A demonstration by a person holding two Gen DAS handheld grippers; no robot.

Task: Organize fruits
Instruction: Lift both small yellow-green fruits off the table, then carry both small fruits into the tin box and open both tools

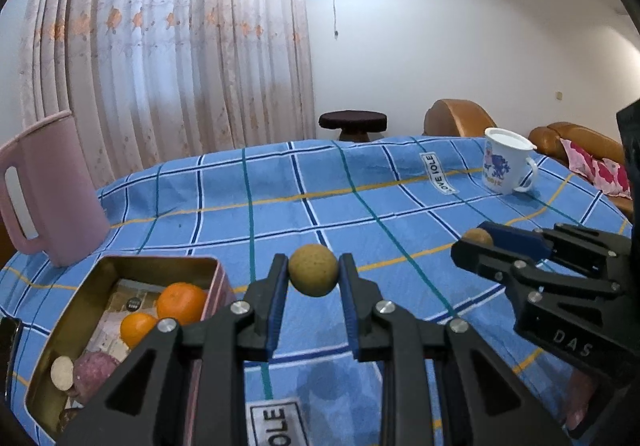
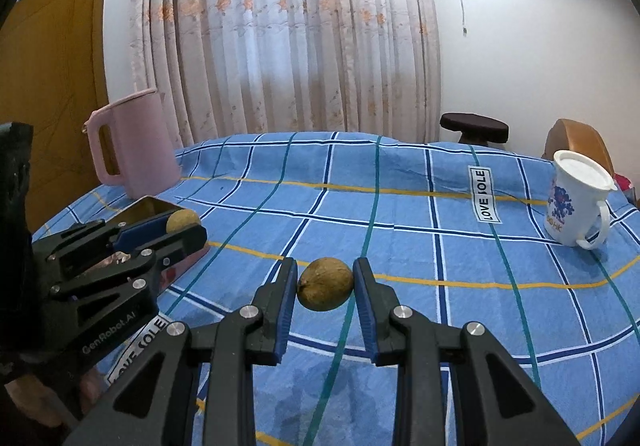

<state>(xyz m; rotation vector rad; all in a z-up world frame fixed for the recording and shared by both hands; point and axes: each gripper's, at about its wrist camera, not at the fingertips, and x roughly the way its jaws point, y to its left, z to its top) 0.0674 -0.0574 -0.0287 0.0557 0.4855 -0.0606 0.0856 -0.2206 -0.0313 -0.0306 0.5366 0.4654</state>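
A small round tan fruit, a longan by its look, sits pinched between the blue pads of the left gripper, held clear above the blue checked tablecloth. A second, slightly oval brown fruit is clamped the same way in the right gripper, also off the cloth. The two grippers are side by side, each visible in the other's view. Just left of the left gripper lies an open rectangular tin holding two oranges, a purple-skinned piece and a pale cut slice. Behind the tin stands a pink jug. Far right on the cloth is a white lidded mug with a blue print.
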